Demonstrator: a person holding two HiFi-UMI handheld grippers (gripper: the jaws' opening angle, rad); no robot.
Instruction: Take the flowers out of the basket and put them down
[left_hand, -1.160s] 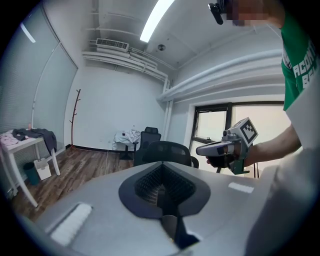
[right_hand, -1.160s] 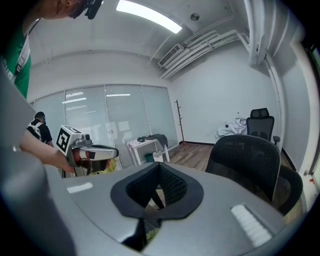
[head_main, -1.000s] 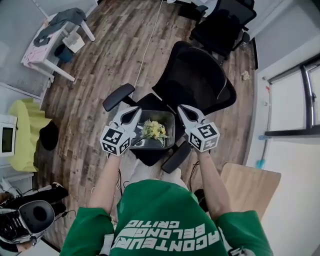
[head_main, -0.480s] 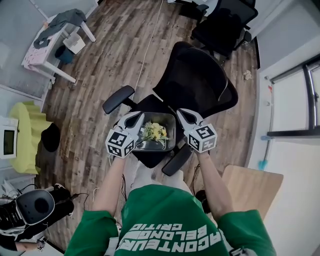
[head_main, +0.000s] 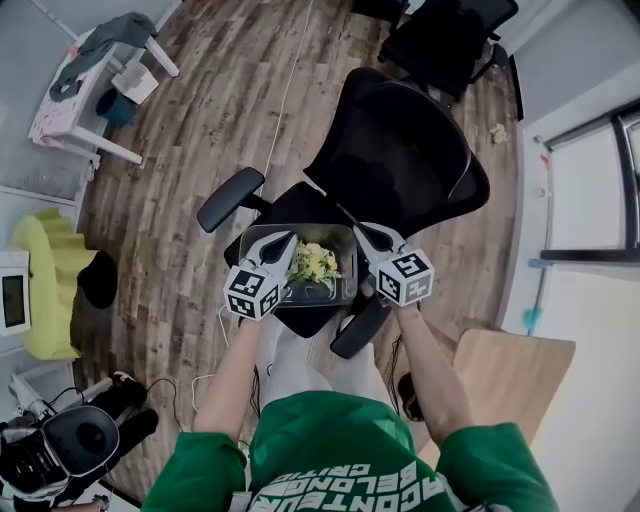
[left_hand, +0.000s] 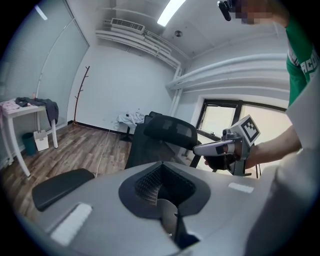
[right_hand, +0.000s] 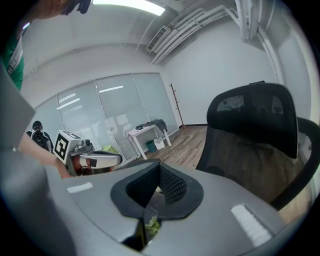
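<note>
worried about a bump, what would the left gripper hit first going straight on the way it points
Probably the black office chair: its backrest stands straight past the left gripper, shut on the basket rim. Depth is unclear; the seat may come first.

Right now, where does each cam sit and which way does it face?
Head view: on the person's head, looking steeply down at the basket of flowers over the chair; shows green shirt, both forearms, left gripper, right gripper.
Left gripper view: on the left gripper, facing across to the right gripper and the chair back; shows the right hand and forearm.
Right gripper view: on the right gripper, facing the left gripper; shows the left hand.
Shared: all three show the chair.
</note>
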